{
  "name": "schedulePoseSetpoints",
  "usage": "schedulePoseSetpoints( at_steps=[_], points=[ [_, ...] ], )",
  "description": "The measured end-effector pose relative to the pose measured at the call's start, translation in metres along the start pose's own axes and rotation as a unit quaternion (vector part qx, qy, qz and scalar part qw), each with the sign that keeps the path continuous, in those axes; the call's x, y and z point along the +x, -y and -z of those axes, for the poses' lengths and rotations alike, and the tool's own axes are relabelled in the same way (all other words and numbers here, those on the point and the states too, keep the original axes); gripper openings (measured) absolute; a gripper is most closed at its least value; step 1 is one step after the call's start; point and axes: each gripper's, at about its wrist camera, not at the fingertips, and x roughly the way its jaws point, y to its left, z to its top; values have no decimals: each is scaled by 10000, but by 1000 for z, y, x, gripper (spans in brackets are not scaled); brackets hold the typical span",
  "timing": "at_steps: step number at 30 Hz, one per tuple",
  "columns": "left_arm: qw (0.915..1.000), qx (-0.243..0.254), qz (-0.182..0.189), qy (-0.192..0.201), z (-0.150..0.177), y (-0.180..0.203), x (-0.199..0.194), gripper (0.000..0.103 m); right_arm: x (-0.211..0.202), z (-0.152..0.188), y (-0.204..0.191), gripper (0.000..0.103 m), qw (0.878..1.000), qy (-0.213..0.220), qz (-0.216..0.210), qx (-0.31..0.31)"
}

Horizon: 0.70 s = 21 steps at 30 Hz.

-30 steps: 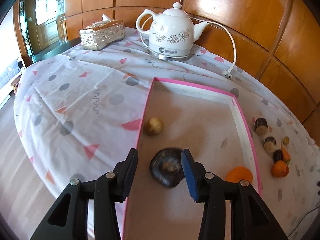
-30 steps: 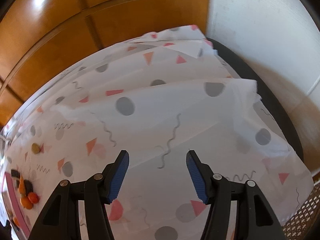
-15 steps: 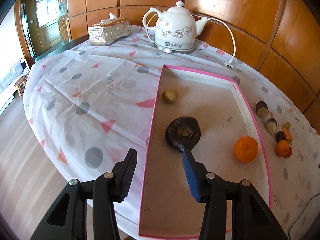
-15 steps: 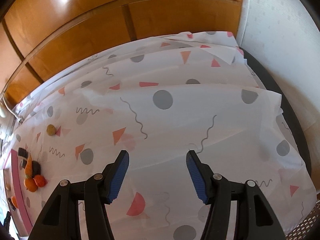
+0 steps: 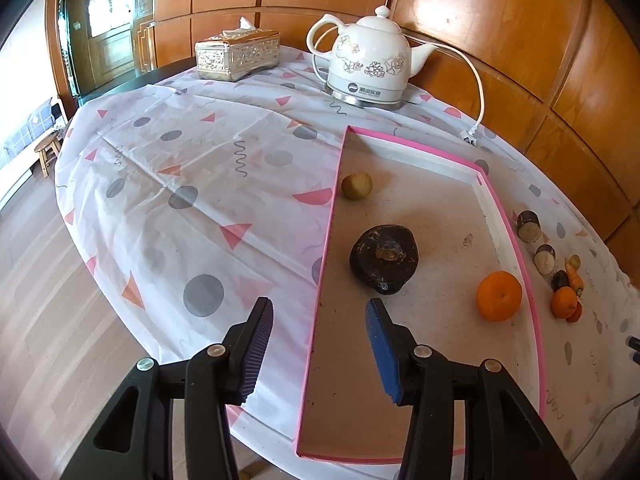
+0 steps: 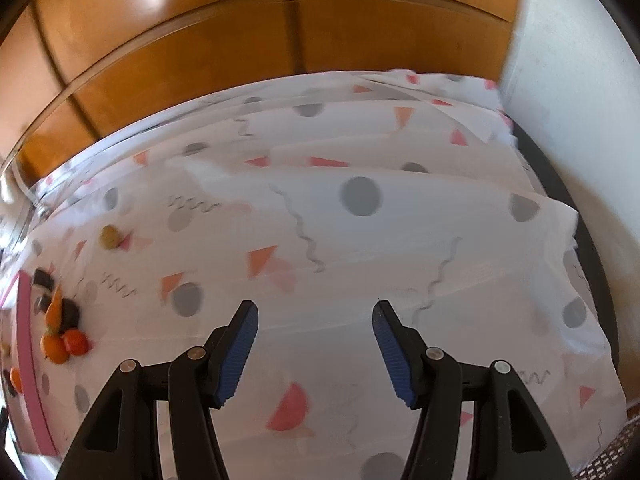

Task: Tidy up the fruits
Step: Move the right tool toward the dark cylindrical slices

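Tablecloth (image 6: 360, 280) blurs rightward, pink tray (image 6: 26, 360) cut off; both tools released.

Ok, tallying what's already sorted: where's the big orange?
In the left wrist view, the big orange sits inside the pink-rimmed tray, against its right wall, right of the dark fruit.

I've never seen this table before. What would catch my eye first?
A pink-edged tray near the table's front edge holds a big dark fruit, an orange and a small yellowish fruit. Behind it stands a white flowered kettle.
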Motion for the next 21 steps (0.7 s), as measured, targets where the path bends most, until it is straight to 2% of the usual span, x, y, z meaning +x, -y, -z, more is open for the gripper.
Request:
schedulePoseSetpoints(
  at_steps=[7, 13, 16, 21],
  points=[
    [10000, 74, 42, 11, 0, 2, 1, 49, 1, 7, -62, 60, 9957, -36, -458, -801],
    [9997, 218, 90, 51, 1, 5, 0, 50, 1, 9, -141, 60, 9822, -51, -997, -1594],
    [9994, 314, 91, 73, 1, 7, -1, 51, 0, 5, -190, 60, 9681, -53, -1354, -2108],
    [9987, 469, 180, 75, 1, 8, -1, 51, -1, 6, -267, 61, 9412, 19, -1565, -2994]
  ],
)
